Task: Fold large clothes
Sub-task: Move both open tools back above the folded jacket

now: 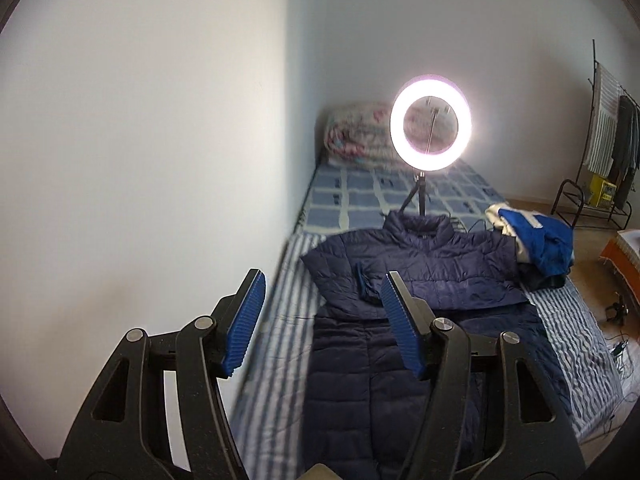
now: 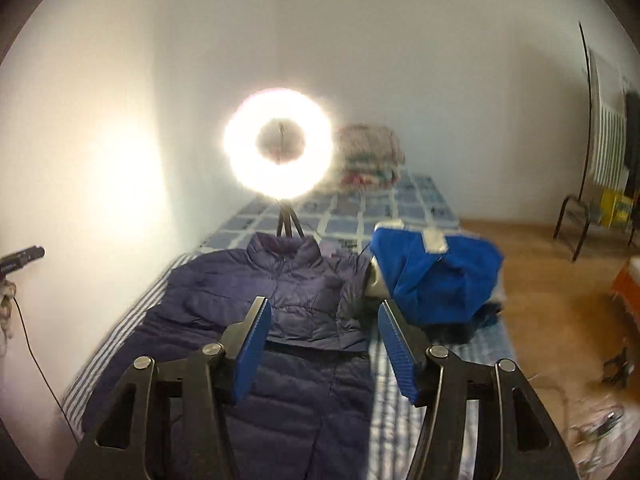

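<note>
No legible text or brand in either view; the yellow box (image 1: 599, 193) under the clothes rack (image 1: 608, 136) has print too small to read. The bed (image 1: 276, 320) runs along the wall. A navy puffer coat (image 1: 420, 280) lies flat along it, collar toward the lit ring light (image 1: 431, 122), sleeves folded in. A blue garment pile (image 2: 432, 276) sits just right of the coat. Only the right wrist shows a black device and cable (image 2: 24, 258) at the left wall. Left gripper (image 1: 323, 322) and right gripper (image 2: 325, 346): fingers parted, nothing between them, both above the coat.
</note>
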Motion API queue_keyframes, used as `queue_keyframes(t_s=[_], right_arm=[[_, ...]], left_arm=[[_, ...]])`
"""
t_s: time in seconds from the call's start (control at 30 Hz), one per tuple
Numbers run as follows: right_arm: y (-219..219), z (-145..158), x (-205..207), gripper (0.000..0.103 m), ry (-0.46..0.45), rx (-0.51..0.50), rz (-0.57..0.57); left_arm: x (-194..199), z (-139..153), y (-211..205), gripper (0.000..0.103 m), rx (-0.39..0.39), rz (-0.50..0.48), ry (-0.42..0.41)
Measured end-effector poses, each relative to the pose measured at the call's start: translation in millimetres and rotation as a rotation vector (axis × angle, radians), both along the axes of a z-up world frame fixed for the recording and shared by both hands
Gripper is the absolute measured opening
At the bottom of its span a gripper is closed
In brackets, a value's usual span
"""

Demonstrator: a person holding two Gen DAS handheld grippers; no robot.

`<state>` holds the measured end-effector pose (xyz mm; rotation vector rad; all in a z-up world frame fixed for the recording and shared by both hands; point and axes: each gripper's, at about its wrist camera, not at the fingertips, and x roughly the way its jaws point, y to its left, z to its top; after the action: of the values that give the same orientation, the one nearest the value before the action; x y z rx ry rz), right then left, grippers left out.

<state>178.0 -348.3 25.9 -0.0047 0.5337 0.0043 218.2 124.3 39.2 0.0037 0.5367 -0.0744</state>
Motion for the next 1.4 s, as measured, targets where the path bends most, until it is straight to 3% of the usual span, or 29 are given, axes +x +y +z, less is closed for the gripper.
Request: queue_keyframes(t_s=[0.2,0.27,0.33,0.5,0.67,0.77,0.9,0.97,1.17,1.3,1.4], right_arm=[[18.0,75.3,-81.8,0.058,-0.041,-0.057,0.037],[22.4,94.0,-107.5,0.060,-0.044,-0.061,0.050],[23.3,103.6,-125.9,0.066,-0.041,-0.046,0.063],[16.8,115.7,-161.4,0.066,-0.041,0.007,0.067],[7.2,146.8,-182.0,0.066,-0.071,0.000,0.057],[7.1,164.0,-182.8,0.066,-0.081,-0.033,0.066],[9.2,151.1,-176.0,0.066,-0.042,-0.034,0.076],[8.6,129.7,-170.4,0.066,-0.009,-0.018,0.074],[-4.7,27.9,-143.3,0.066,0.132,0.051,0.057],[-17.9,-38.0,-131.4,0.066,0.245,0.129,0.068],[-24.8,-86.5,-125.5,0.068,0.313,0.111,0.051]], left_arm=[[-92.7,70.1,16.4,0.063,0.027,-0.021,-0.113],[-114.7,80.5,22.8,0.073,0.008,-0.038,-0.110],[-128.8,83.2,30.7,0.077,-0.018,-0.046,-0.085],[-151.7,94.4,52.5,0.077,-0.056,-0.045,-0.035],[-175.3,137.6,72.3,0.077,-0.058,-0.044,-0.065],[-177.2,138.1,71.9,0.077,-0.013,-0.019,-0.062],[-159.2,90.2,65.2,0.077,-0.029,-0.046,0.049],[-147.4,49.2,61.7,0.077,-0.054,-0.057,0.133],[-117.6,-86.7,53.5,0.077,-0.151,-0.026,0.381],[-101.6,-167.8,41.3,0.077,-0.171,-0.003,0.517],[-91.6,-221.9,39.9,0.077,-0.266,0.020,0.618]])
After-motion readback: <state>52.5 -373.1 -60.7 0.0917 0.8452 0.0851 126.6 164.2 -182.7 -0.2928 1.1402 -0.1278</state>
